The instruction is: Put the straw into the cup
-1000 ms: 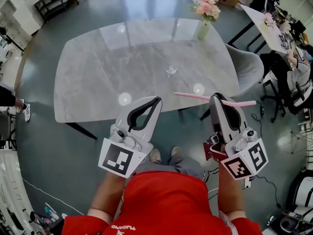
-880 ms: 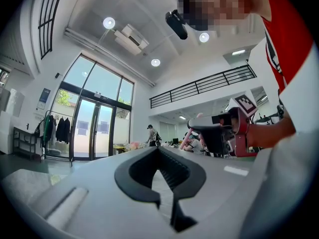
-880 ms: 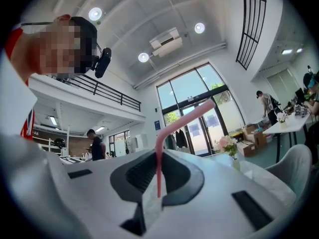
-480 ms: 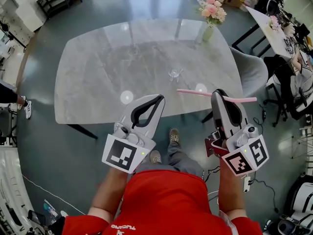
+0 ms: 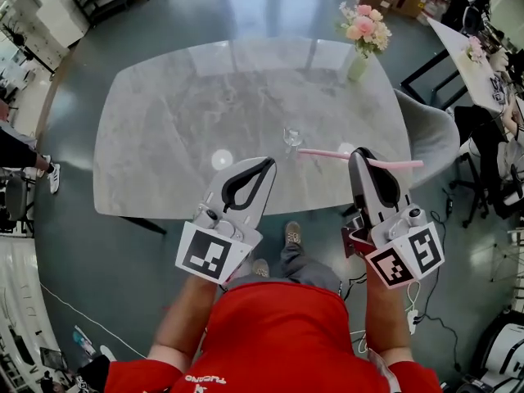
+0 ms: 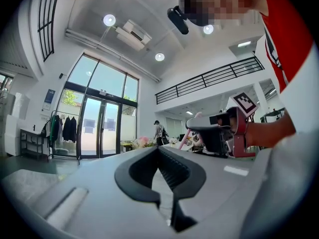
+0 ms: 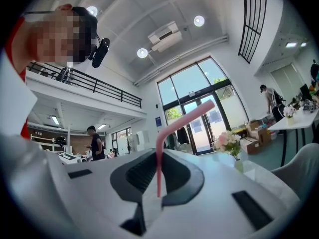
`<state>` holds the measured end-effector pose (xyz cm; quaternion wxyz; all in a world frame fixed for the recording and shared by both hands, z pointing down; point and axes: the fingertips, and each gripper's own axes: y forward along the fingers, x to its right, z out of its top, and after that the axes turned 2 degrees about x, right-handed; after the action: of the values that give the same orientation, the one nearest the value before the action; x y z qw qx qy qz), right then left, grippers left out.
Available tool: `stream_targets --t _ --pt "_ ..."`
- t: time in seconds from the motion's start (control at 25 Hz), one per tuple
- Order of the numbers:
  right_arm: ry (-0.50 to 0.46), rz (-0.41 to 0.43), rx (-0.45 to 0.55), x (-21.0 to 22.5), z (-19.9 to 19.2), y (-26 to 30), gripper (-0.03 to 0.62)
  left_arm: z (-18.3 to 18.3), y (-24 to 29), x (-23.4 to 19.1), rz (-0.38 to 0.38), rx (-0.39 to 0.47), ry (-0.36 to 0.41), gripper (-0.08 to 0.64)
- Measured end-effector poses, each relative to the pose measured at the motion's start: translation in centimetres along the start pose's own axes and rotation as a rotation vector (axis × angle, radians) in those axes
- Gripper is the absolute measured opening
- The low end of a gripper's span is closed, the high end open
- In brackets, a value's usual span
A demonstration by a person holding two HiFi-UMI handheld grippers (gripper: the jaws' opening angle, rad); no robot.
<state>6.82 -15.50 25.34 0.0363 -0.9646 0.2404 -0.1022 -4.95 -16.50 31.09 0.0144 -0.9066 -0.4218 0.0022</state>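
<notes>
One desk (image 5: 180, 121), grey marble top. One cup (image 5: 292, 137) on it, small and clear, standing toward the near edge; it looks empty, though it is too small to be sure.

One straw (image 5: 323, 153), pink, not in the cup. It is held in the air crosswise, and its free end is near the cup, on the side toward the person and the right gripper. The other end sticks out past the gripper, away from the cup.

Two grippers, both on the person's side of the cup. The right gripper (image 5: 359, 154) is nearest the cup, jaws pinching the straw at about its middle. The right gripper view shows the straw (image 7: 159, 158) clamped between the black pads, with its bent top angling off to one side. The left gripper (image 5: 264, 165) is further from the cup on the opposite side. Its jaws are pressed together at the tips with nothing between them, and it is apart from the straw.

One vase (image 5: 358, 62) with pink flowers (image 5: 365, 24) is well beyond the cup, at the desk's far corner. One grey chair (image 5: 430, 125) stands off the desk edge, beyond the straw from the cup.
</notes>
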Motion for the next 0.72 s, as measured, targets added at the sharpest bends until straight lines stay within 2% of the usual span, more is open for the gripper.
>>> stream_targets --t 0.4,0.72 --pt "-0.066 0.049 -0.091 5.2 -3.6 4.6 0.023 -2.4 5.5 -2.2 0.08 -0.03 -0.004 0.006" --pt "-0.086 0.125 -0.189 8.6 -8.3 8.1 0.023 -4.5 9.0 -3.7 0.158 -0.037 -0.005 0.006"
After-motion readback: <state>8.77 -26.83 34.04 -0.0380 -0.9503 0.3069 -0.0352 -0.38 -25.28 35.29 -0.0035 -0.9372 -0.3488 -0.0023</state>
